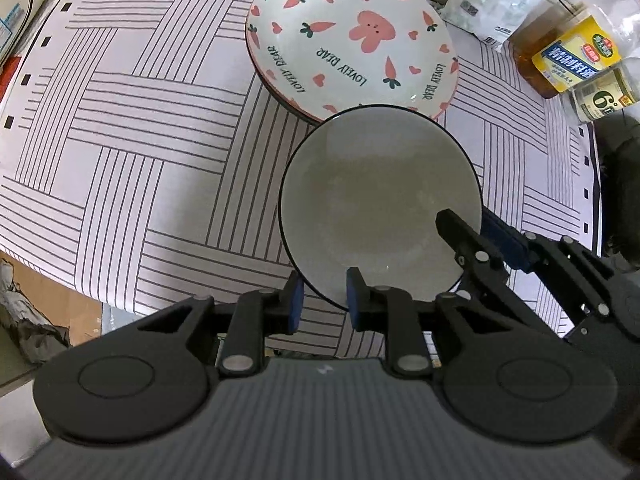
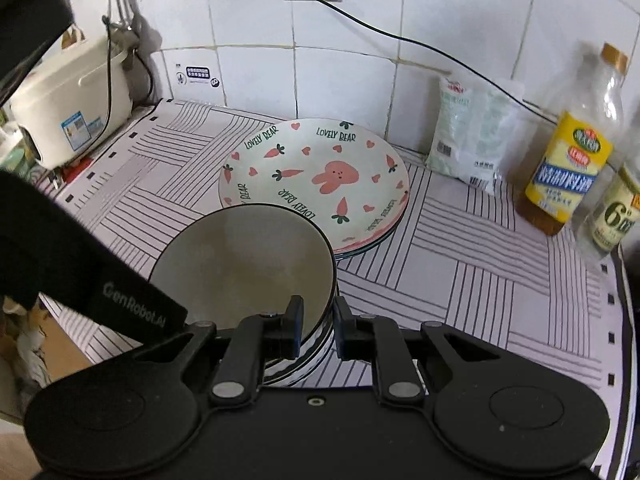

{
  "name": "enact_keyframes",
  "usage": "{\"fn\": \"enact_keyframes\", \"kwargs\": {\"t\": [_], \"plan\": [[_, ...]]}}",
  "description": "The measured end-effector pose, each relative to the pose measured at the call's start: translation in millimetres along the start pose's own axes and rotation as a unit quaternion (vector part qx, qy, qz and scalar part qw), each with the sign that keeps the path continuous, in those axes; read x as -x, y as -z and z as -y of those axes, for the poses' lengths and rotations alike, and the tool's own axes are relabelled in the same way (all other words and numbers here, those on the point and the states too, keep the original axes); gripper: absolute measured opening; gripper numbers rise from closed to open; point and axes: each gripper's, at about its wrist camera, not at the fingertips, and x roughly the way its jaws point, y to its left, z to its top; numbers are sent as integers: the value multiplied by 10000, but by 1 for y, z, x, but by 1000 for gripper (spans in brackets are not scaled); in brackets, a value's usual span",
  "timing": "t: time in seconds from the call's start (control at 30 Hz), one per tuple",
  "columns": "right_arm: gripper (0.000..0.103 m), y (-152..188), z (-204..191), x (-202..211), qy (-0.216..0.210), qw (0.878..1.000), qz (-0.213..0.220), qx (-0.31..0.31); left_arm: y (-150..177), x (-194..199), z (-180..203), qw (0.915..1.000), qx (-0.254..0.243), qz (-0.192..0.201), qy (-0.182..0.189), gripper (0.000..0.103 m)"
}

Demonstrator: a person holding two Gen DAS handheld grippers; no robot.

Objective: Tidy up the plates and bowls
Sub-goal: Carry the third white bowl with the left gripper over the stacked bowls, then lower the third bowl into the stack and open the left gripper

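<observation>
A white bowl (image 1: 378, 204) with a thin dark rim is seen in the lower middle of the left wrist view, over the striped desk (image 1: 140, 128). The left gripper (image 1: 322, 304) is placed at the bowl's near edge, with one blue-padded finger on each side of the rim; whether the rim is squeezed cannot be told. In the right wrist view, the same bowl (image 2: 244, 268) is found at the lower left of the middle, and its rim is pinched by the right gripper (image 2: 318, 330), one finger inside and one outside. The right gripper (image 1: 472, 240) is also seen at the bowl's right edge in the left wrist view. Just behind the bowl, a stack of plates (image 2: 316, 180) with a pink bunny, carrots and hearts is set on the desk, with its near edge hidden by the bowl. At the right of the frame, a yellow-label bottle (image 2: 572, 160) and a white bag (image 2: 470, 136) are stood by the tiled wall. A white rice cooker (image 2: 68, 108) is seen at the upper left.
</observation>
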Motion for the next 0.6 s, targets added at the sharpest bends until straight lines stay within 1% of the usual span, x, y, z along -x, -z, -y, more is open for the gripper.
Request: {"fn": "enact_keyframes", "kwargs": {"t": [0.17,0.23,0.33,0.4,0.53,0.6], "plan": [[19,2,-3,0,94,9999,34,69,2,1,0,10000,-31,52,14,20],[20,4,-5,0,113,9999,72,83,3,4,0,9999,-64,116,3,24],[22,7,-2,4,1,9999,134,-34,7,12,1,9994,-163,296,0,30],[23,9,2,9,-123,9996,181,-185,10,19,0,9989,-184,427,114,33],[25,17,6,20,-227,9987,353,-301,18,33,-3,9968,-226,671,359,33],[27,22,8,29,-302,9978,474,-342,24,41,-5,9949,-249,859,460,33]]}}
